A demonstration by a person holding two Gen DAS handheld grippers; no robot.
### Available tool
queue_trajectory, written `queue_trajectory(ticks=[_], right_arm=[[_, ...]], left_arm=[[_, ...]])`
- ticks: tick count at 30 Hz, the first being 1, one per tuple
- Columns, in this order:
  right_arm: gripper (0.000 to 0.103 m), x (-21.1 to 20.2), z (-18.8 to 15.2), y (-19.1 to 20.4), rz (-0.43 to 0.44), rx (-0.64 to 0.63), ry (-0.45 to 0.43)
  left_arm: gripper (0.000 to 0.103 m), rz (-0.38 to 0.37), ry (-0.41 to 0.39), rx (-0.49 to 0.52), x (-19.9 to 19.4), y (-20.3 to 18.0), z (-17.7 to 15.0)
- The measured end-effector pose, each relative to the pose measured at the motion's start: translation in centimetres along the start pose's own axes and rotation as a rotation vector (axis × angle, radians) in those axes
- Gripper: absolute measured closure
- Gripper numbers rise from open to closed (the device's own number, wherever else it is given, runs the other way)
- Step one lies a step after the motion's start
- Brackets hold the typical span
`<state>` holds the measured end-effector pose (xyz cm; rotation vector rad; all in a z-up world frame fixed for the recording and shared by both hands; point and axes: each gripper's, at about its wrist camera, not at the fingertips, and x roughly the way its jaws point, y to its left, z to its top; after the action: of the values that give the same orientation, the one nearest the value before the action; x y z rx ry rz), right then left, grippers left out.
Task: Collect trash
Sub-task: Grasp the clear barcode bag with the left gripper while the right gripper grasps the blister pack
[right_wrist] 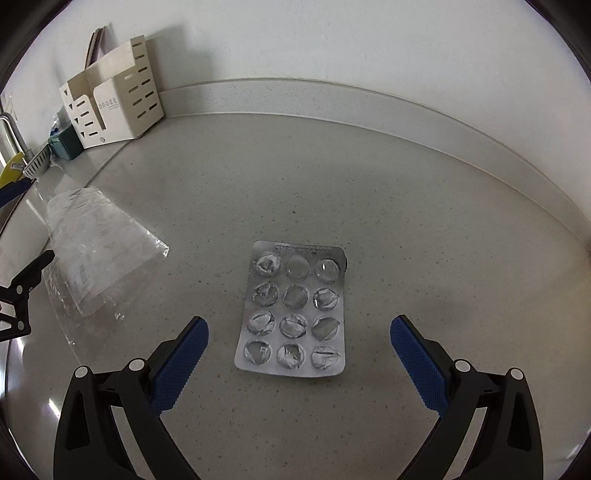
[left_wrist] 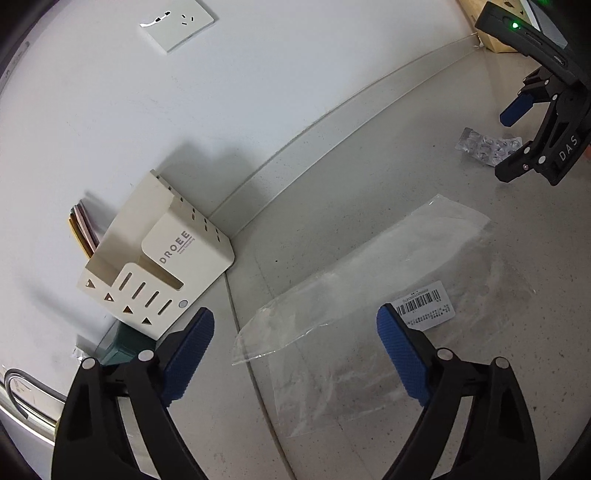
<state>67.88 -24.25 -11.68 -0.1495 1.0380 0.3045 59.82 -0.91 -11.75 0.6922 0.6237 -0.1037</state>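
Nearest, the left gripper (left_wrist: 295,325) hung with its blue-padded jaws wide apart and nothing pressed between them, above a pale speckled counter (left_wrist: 369,192) and the near end of a clear plastic bag (left_wrist: 369,295) that lay flat there with a barcode label (left_wrist: 424,304) stuck on it. Likewise the right gripper (right_wrist: 299,332) stood with its jaws spread, the near end of an emptied silver pill sheet (right_wrist: 293,310) lying on the counter between the two pads, touched by neither. From the right wrist view the bag lay to the left of the pill sheet, apart from it. Further back, a seam ran across the counter, and beyond it a cream slotted holder (left_wrist: 155,258) stood against the white wall (left_wrist: 258,74), with a small green box (right_wrist: 66,144) just beside it. A low raised lip joined counter to wall. Higher on the wall sat a white socket (left_wrist: 177,24), and a pale wooden box (left_wrist: 495,33) stood at the far corner.
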Motion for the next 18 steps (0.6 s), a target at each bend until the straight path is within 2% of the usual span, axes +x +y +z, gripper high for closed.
queue_trajectory(ticks=[4, 7, 9, 11, 12, 13, 14, 17, 18], right_arm=[[0.003, 0.5, 0.3, 0.2, 0.002, 0.006, -0.004], [0.004, 0.9, 0.9, 0.4, 0.012, 0.004, 0.005], [0.004, 1.2, 1.0, 0.2, 0.023, 0.016, 0.015], [0.005, 1.3, 1.1, 0.2, 0.026, 0.009, 0.016], [0.007, 1.3, 1.2, 0.3, 0.027, 0.009, 0.019], [0.010, 1.2, 1.3, 0.2, 0.029, 0.011, 0.019], [0.018, 1.2, 1.4, 0.3, 0.030, 0.008, 0.017], [0.042, 0.8, 1.8, 0.2, 0.043, 0.008, 0.019], [0.045, 0.7, 1.8, 0.1, 0.043, 0.007, 0.023]], left_arm=[[0.022, -0.053, 0.003, -0.014, 0.8, 0.5, -0.2], [0.043, -0.051, 0.009, -0.006, 1.1, 0.5, -0.4], [0.052, -0.045, 0.014, 0.003, 1.7, 0.3, -0.6], [0.069, -0.043, 0.028, 0.033, 2.0, -0.3, -0.7], [0.073, -0.046, 0.031, 0.040, 2.1, -0.5, -0.8], [0.080, -0.047, 0.028, 0.049, 2.1, -0.7, -0.8], [0.088, -0.045, 0.019, 0.059, 2.1, -0.9, -0.9], [0.093, -0.044, -0.005, 0.061, 1.9, -0.8, -1.0], [0.094, -0.057, -0.016, 0.048, 1.7, -0.5, -1.1]])
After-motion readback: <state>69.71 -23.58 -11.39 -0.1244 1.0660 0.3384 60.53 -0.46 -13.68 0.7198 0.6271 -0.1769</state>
